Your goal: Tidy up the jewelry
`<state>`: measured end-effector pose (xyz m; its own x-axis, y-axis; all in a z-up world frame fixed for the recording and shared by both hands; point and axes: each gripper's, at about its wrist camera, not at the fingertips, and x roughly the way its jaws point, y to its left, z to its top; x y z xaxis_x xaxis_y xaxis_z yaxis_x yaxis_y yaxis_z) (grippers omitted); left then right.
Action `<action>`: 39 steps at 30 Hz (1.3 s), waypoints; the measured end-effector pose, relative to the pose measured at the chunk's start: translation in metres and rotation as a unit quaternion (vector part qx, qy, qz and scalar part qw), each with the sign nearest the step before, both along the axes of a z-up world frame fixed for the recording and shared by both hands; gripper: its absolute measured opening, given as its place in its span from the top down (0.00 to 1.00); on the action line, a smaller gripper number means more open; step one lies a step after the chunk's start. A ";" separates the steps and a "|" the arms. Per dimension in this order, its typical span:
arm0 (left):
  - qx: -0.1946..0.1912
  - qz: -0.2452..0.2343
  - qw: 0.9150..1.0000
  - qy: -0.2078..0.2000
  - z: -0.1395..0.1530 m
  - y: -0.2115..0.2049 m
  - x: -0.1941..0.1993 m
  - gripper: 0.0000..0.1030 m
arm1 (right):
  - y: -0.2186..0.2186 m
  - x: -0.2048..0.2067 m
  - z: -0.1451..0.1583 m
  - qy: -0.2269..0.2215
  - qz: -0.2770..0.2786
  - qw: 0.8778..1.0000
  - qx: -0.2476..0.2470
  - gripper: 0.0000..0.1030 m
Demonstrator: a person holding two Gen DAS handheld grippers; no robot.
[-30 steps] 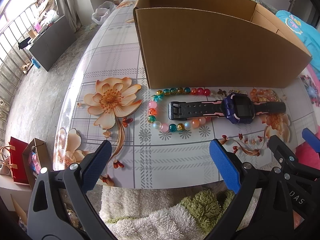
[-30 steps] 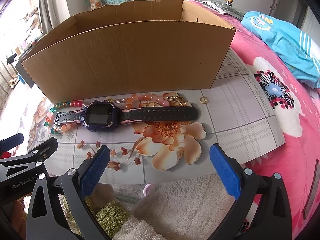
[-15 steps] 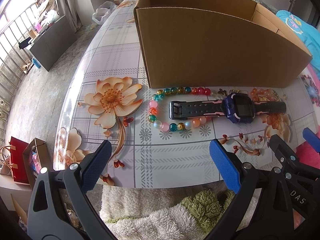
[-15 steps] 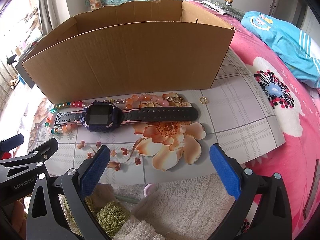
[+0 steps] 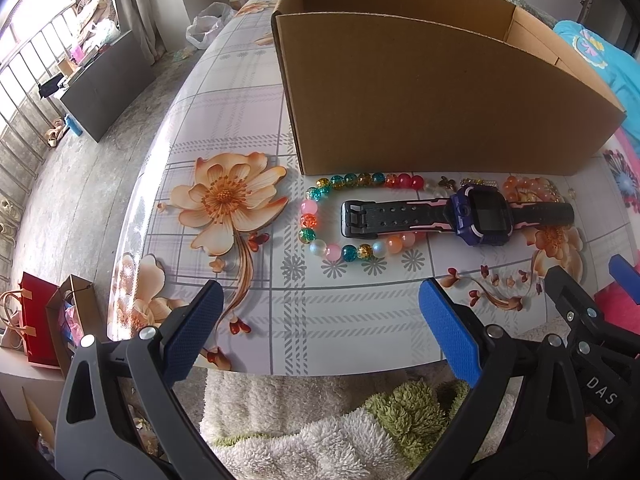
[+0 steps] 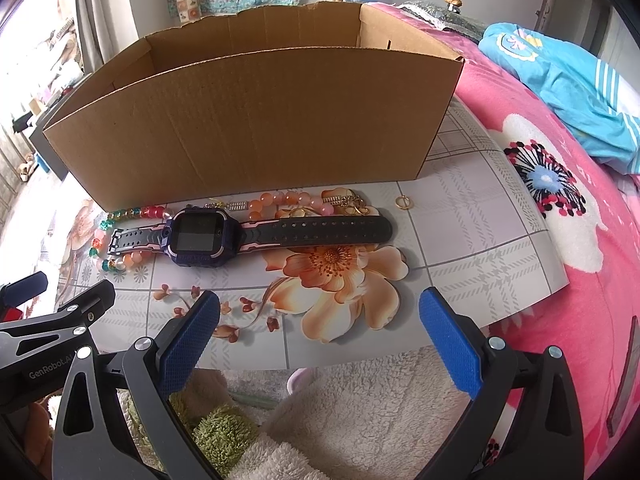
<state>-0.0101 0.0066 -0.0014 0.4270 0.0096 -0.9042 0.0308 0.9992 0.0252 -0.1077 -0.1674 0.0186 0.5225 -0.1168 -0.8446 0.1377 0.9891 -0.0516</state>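
A purple watch [image 5: 478, 216] with a black strap lies on the floral table [image 5: 224, 120], also in the right wrist view [image 6: 196, 236]. A bracelet of coloured beads [image 5: 316, 220] rings its left strap end [image 6: 105, 242]. An orange bead bracelet [image 6: 288, 200], gold pieces [image 6: 352, 205] and a small gold ring [image 6: 403, 202] lie by the open cardboard box [image 5: 440, 100], which also shows in the right wrist view [image 6: 260, 120]. My left gripper [image 5: 320, 334] and right gripper [image 6: 320, 334] are both open and empty, near the table's front edge.
A white and green fluffy cloth [image 5: 320, 420] lies below the table's front edge. A pink blanket [image 6: 580, 280] and blue garment [image 6: 568, 84] lie to the right. Floor, paper bags [image 5: 44, 320] and a railing are to the left.
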 end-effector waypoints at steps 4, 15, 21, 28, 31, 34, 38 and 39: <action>0.002 0.004 1.000 -0.005 0.000 0.007 0.000 0.08 | -0.001 -0.001 0.003 -0.007 -0.001 1.000 0.000 0.05; -0.003 0.001 0.999 -0.033 0.004 0.042 0.011 0.08 | 0.002 0.004 0.009 -0.031 -0.011 0.999 -0.016 0.05; -0.022 -0.028 0.997 -0.063 0.012 0.058 0.026 0.08 | 0.004 0.003 0.009 -0.057 -0.010 0.998 -0.011 0.05; -0.115 -0.066 0.987 -0.088 0.014 0.069 0.031 0.08 | -0.004 0.002 0.003 -0.078 0.015 0.997 0.025 0.05; -0.145 -0.070 0.983 -0.087 0.010 0.070 0.029 0.08 | -0.007 0.003 0.003 -0.084 0.022 0.996 0.032 0.05; -0.174 -0.073 0.979 -0.075 0.004 0.071 0.031 0.08 | -0.006 0.006 0.003 -0.087 0.030 0.995 0.038 0.05; -0.198 -0.065 0.975 -0.073 0.003 0.068 0.032 0.08 | 0.000 0.008 0.002 -0.087 0.040 0.994 0.048 0.05; -0.199 -0.064 0.975 -0.075 0.002 0.068 0.033 0.08 | 0.001 0.008 0.003 -0.089 0.043 0.994 0.051 0.05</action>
<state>0.0228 0.0742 0.0010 0.5290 -0.3908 -0.7533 0.1807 0.9192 -0.3500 -0.0993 -0.1667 0.0211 0.6686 0.0154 -0.7434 0.0513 0.9964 0.0668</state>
